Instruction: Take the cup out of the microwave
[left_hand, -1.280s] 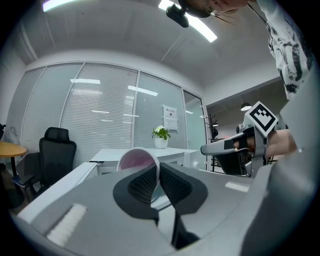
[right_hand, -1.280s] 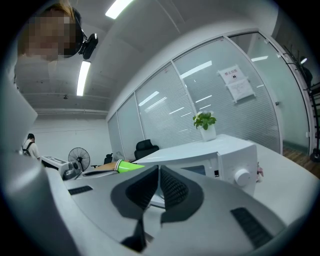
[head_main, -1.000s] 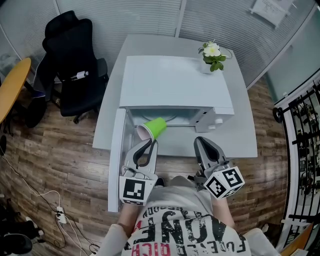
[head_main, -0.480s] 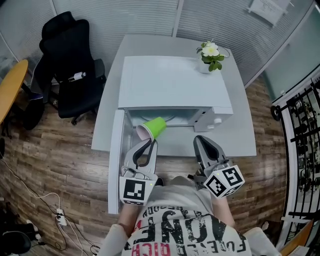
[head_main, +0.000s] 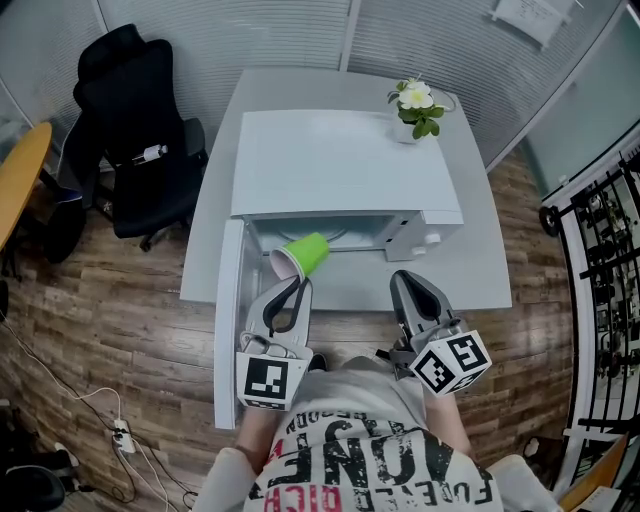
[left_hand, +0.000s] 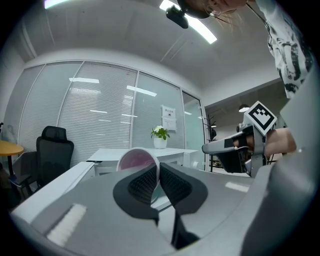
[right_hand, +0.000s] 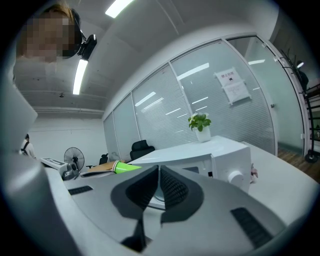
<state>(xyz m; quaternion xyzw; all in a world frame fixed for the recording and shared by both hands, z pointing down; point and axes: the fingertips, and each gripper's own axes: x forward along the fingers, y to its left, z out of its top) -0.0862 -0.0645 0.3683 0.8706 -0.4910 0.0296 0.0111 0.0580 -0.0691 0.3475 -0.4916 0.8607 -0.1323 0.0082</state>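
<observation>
A lime-green paper cup (head_main: 303, 257) with a pink inside lies tilted in front of the open white microwave (head_main: 340, 165), its mouth toward me. My left gripper (head_main: 296, 285) is shut on the cup's rim. In the left gripper view the pads pinch the rim wall of the cup (left_hand: 134, 160) between the jaws of the left gripper (left_hand: 159, 176). My right gripper (head_main: 407, 284) hovers to the right before the microwave's control panel, jaws together with nothing in them. In the right gripper view the right gripper (right_hand: 159, 179) points at the microwave (right_hand: 220, 159), and the cup (right_hand: 125, 168) shows at left.
The microwave door (head_main: 228, 320) hangs open to the left, beside my left gripper. A potted plant (head_main: 415, 105) stands on the grey table (head_main: 480, 260) behind the microwave. A black office chair (head_main: 135, 130) is left of the table.
</observation>
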